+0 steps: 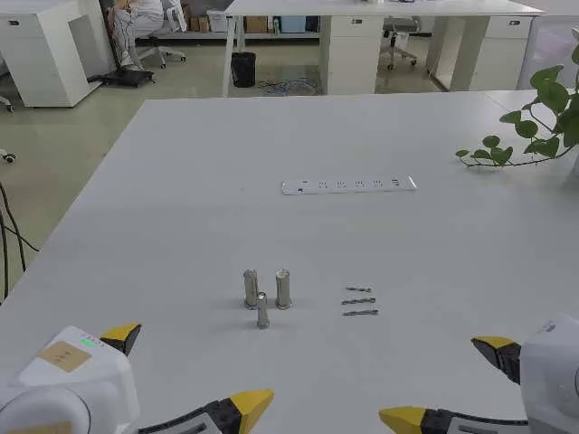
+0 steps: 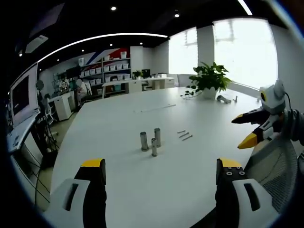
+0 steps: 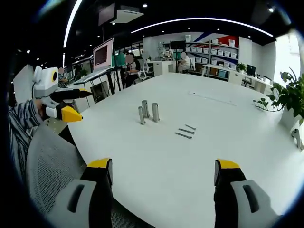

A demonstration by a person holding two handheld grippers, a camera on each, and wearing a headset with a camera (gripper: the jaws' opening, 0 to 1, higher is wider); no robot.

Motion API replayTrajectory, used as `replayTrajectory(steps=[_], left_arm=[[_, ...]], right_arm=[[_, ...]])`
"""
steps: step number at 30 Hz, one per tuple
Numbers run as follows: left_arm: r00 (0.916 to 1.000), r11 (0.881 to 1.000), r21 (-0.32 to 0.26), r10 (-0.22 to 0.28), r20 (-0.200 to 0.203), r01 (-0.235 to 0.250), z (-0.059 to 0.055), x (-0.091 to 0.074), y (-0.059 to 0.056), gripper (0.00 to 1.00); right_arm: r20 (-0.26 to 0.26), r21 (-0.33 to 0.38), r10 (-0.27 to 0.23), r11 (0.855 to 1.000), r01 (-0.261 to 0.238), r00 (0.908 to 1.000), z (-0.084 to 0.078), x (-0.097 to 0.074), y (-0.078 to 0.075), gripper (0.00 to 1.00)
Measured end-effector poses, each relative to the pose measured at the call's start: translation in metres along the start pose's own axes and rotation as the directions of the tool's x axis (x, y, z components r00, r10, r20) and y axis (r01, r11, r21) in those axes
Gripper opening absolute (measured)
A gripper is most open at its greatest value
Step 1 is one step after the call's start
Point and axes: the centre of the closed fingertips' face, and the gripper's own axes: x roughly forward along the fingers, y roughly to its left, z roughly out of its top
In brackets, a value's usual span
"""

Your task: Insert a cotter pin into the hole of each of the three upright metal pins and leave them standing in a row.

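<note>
While the left gripper [image 1: 185,371] hangs at the near left edge of the white surface [image 1: 181,181], jaws spread wide and empty, three metal pins [image 1: 262,312] stand upright in a tight cluster. Just to their right lie three cotter pins [image 1: 359,301], side by side. At the near right hangs the right gripper [image 1: 448,380], jaws likewise apart, holding nothing.
</note>
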Motion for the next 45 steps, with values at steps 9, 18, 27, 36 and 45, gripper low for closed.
replayTrajectory(steps=[9,18,27,36,45], left_arm=[[1.0000,1.000,-0.002,0.000,-0.003,0.000,-0.0001,-0.0004,-0.0005,0.96],[1.0000,1.000,-0.002,0.001,-0.005,-0.001,-0.0004,-0.0009,-0.0004,0.96],[0.9999,1.000,0.001,-0.006,-0.009,0.006,-0.0010,0.0000,-0.0020,0.97],[0.9999,1.000,0.001,-0.010,-0.012,0.010,-0.0010,0.0017,-0.0029,0.97],[1.0000,1.000,0.002,-0.004,-0.005,0.004,-0.0004,0.0035,-0.0009,0.97]], right_arm=[[0.004,0.009,0.010,1.000,-0.010,0.9999,0.0008,0.0010,0.0022,0.86],[0.003,0.011,0.012,1.000,-0.012,0.9999,0.0004,0.0011,0.0024,0.85],[-0.001,0.002,0.022,1.000,-0.022,0.9998,0.0015,0.0012,0.0028,0.83],[0.000,-0.004,0.024,1.000,-0.024,0.9997,0.0035,0.0014,0.0022,0.80],[-0.004,0.003,0.037,0.999,-0.037,0.9993,0.0012,0.0049,0.0030,0.78]])
